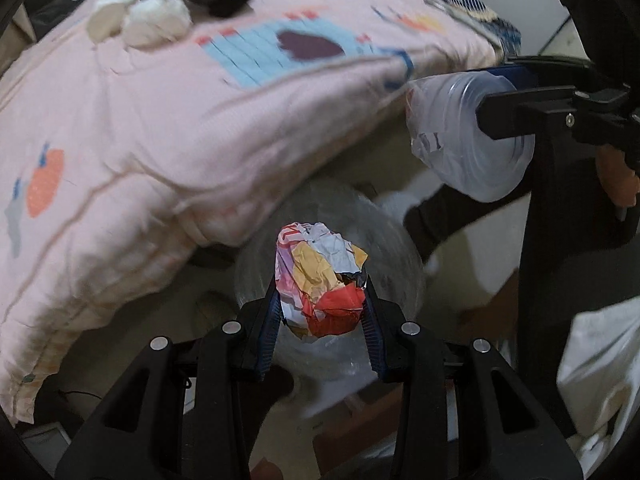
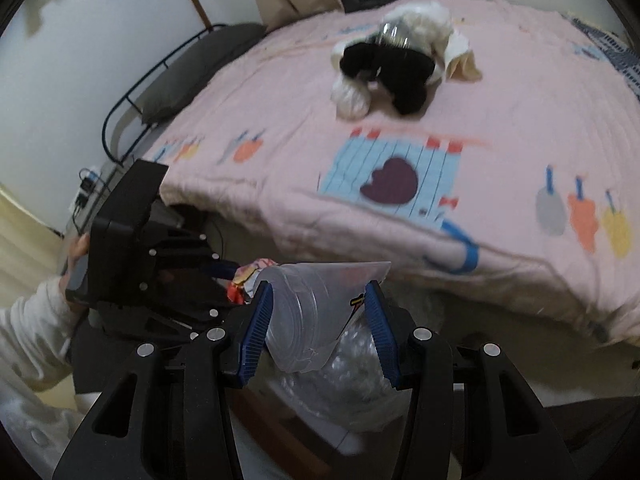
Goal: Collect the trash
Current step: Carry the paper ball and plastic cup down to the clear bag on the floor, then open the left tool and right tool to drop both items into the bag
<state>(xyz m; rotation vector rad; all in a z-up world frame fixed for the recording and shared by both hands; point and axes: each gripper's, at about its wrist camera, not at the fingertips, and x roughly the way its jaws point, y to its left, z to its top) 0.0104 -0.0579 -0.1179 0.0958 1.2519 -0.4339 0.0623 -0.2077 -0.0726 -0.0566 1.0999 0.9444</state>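
My left gripper (image 1: 321, 300) is shut on a crumpled colourful wrapper (image 1: 320, 276), red, yellow and white, held off the bed's edge over a blurred clear container (image 1: 384, 240) below. My right gripper (image 2: 320, 312) is shut on a squashed clear plastic cup (image 2: 316, 304). The cup (image 1: 472, 136) and right gripper also show at the right of the left wrist view. The wrapper (image 2: 250, 274) and left gripper (image 2: 232, 270) show at the left of the right wrist view. A clear bag or bin (image 2: 352, 376) lies below the cup.
A bed with a pink quilt (image 2: 400, 152) fills the background. On it lie a black and white bundle of cloth (image 2: 392, 64) and a white wad (image 1: 158, 20). A white plastic bag (image 1: 600, 368) sits at the lower right. A grey pillow (image 2: 192, 68) lies by the bed rail.
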